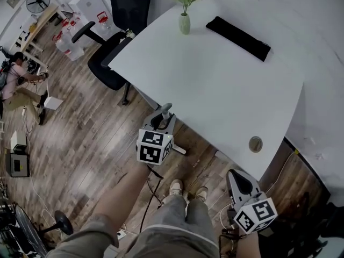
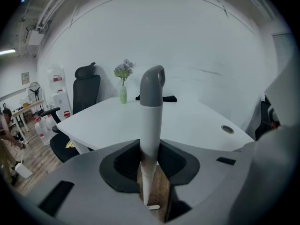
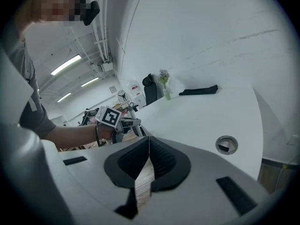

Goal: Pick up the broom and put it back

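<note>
Currently: left gripper [image 2: 150,162] clenched on broom handle [image 2: 151,121], white pole with grey cap standing upright between its 2 jaws, just beside white table [image 1: 215,85] edge, over wood floor [image 1: 91,144]. Right gripper [image 3: 149,146] jaws pressed together, holding nothing.

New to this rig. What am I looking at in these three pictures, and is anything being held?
No robot: a person holds a two-jaw gripper in each hand. The head view looks down from a camera on their head; the other two cameras ride on the grippers and look along the jaws. The left gripper is closed on a white broom handle with a grey cap, beside the white table. The right gripper is shut and empty. On the table: a vase of flowers and a flat black object.
</note>
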A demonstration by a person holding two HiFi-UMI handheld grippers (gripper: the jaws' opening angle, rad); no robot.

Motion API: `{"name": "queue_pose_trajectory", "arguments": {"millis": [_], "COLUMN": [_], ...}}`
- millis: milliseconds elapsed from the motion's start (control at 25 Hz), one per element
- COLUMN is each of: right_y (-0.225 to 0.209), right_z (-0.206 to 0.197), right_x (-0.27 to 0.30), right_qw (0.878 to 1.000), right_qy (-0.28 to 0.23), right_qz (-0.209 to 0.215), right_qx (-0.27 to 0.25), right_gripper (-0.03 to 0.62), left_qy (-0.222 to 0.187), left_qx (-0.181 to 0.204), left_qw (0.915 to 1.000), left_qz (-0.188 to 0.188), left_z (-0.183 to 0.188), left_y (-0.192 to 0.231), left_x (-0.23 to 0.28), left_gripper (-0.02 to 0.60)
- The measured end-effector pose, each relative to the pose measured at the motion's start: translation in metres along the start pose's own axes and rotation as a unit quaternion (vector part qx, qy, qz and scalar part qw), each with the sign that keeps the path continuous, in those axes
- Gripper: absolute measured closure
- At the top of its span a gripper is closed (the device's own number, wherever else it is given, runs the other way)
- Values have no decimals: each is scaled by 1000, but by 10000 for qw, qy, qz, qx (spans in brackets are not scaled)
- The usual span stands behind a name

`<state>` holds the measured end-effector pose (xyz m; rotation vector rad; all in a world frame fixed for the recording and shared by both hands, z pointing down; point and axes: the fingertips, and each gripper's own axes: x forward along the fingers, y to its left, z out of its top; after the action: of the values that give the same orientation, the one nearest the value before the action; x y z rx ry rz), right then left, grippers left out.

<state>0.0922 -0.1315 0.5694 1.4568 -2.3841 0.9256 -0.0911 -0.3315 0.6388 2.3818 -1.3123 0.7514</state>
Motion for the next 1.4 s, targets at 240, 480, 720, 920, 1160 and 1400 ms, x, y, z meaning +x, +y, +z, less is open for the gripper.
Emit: {"name": "queue_pose_trajectory", "arguments": {"millis": [240, 480, 720, 920, 1160, 1400], "right_y": [18, 37, 57, 73, 105, 122], "right_z": [13, 46, 94, 128, 153, 160], "right_x": [-24, -51, -87, -124, -174, -214], "right_qw": [9996, 9982, 9939, 9878, 9741, 9669], "right_qy": [28, -220, -664, -1018, -1354, -1646], "right_qz": [-15, -34, -46, -171, -328, -436], "right_qx": [-279, -551, -875, -1168, -1782, -1899], "right_gripper": [563, 563, 563, 563, 563, 563], "left_qy": [145, -53, -684, -1127, -1500, -1795], "left_qx": [-102, -143, 77, 293, 395, 404], "left_qw": [9998, 9999, 9976, 9926, 9860, 9802], "left_qz": [69, 70, -104, -356, -620, -739], "left_z": [-13, 10, 78, 127, 152, 153], "left_y": [-7, -21, -48, -73, -100, -124], "left_x": [-48, -101, -166, -220, -283, -335], "left_gripper": [469, 469, 469, 469, 469, 469]}}
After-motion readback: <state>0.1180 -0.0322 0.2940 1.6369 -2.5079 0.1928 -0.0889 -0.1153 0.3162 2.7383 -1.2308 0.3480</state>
